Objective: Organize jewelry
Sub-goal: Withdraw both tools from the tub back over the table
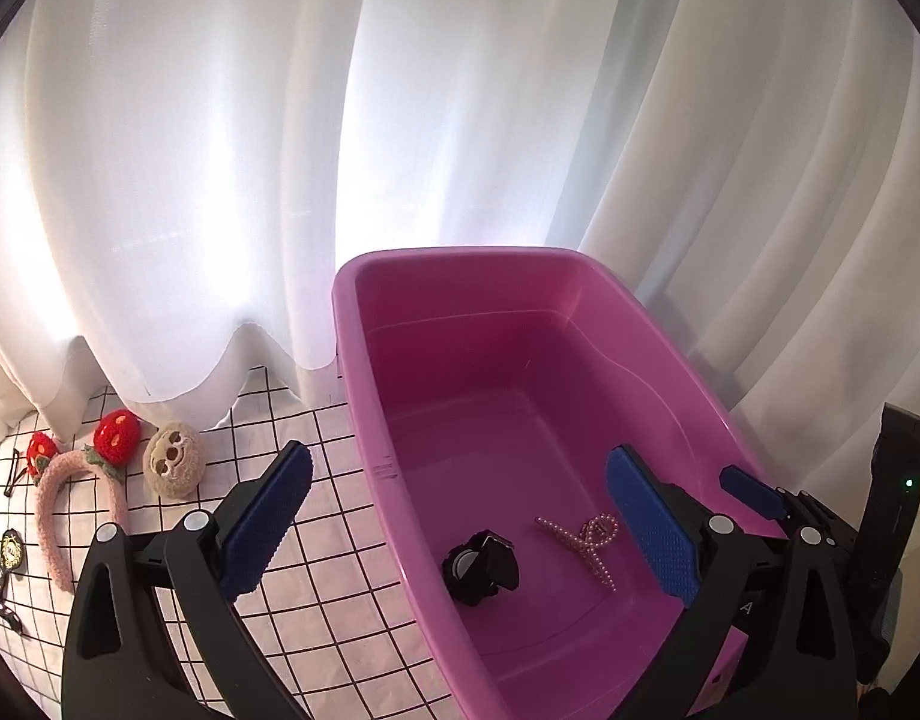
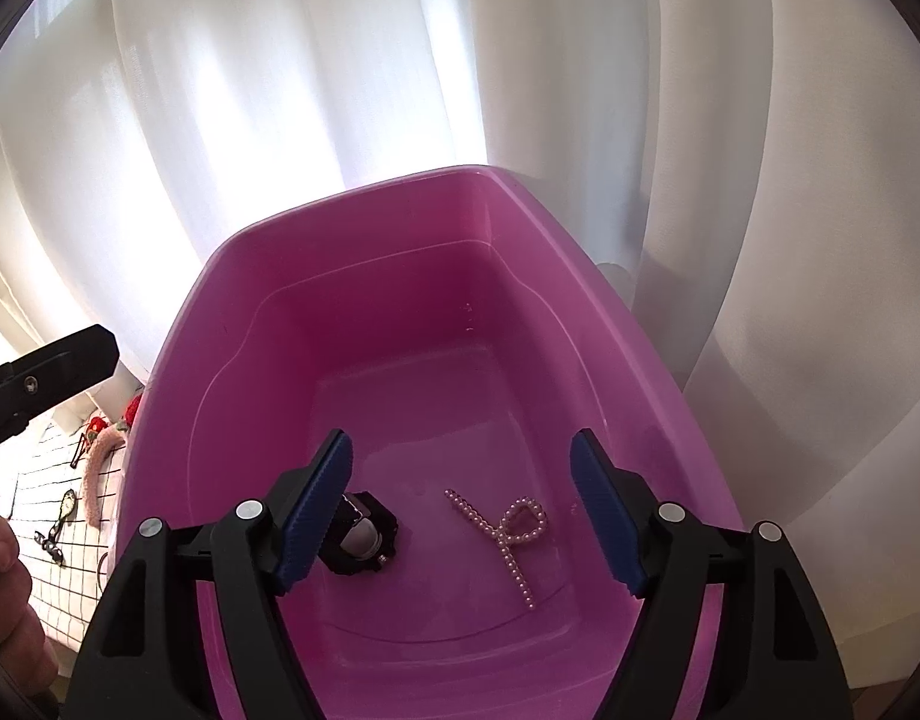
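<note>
Only thing I can actually read is a white letter "A" on the left gripper [image 1: 460,516] body. Nothing else legible anywhere.

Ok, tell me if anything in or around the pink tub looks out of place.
Nothing looks damaged or spilled. The pink tub holds only a black watch and a pearl hair clip, lying apart on its floor. The strawberry headband and sloth plush lie outside on the checked cloth, not yet sorted.
</note>
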`<state>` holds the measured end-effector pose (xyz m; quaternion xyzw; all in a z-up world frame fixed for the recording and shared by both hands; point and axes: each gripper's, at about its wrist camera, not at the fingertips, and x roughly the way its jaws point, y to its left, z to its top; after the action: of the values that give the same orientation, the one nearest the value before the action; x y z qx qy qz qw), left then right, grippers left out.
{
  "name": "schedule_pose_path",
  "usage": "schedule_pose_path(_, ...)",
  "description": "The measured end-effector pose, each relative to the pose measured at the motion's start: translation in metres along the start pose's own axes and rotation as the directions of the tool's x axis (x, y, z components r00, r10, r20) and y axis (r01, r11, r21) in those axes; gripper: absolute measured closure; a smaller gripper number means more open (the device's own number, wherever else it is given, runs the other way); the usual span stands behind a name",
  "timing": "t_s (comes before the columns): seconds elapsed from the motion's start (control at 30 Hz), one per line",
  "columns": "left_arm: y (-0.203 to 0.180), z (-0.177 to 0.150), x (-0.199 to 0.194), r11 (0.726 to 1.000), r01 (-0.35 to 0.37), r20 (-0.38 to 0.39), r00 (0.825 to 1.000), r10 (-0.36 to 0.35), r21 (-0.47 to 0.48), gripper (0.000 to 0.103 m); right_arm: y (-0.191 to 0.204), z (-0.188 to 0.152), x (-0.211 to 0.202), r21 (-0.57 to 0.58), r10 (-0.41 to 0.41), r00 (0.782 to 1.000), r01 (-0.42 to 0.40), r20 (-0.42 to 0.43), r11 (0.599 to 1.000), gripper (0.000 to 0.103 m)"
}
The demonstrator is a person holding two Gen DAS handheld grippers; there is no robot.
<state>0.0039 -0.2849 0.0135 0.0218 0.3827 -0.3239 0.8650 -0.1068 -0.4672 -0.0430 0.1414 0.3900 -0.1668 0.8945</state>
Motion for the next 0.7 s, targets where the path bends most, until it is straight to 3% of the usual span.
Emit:
schedule_pose_path(0.4,0.057,-0.012,-0.074,1.0,-0.025,0.12,0.992,0.026,-0.01,0.006,0.072,0.005,-0.034,-0.111,0.068,0.996,-0.061,0.058,0.992,0.031)
schedule_pose_path(0.7,0.149,-0.031,-0.116,0.988,-0.122,0.144,0.98,0.135,-0.094,0.006,0.155,0.008,-0.051,-0.19,0.169,0.981,-0.148,0.099,0.971,0.03)
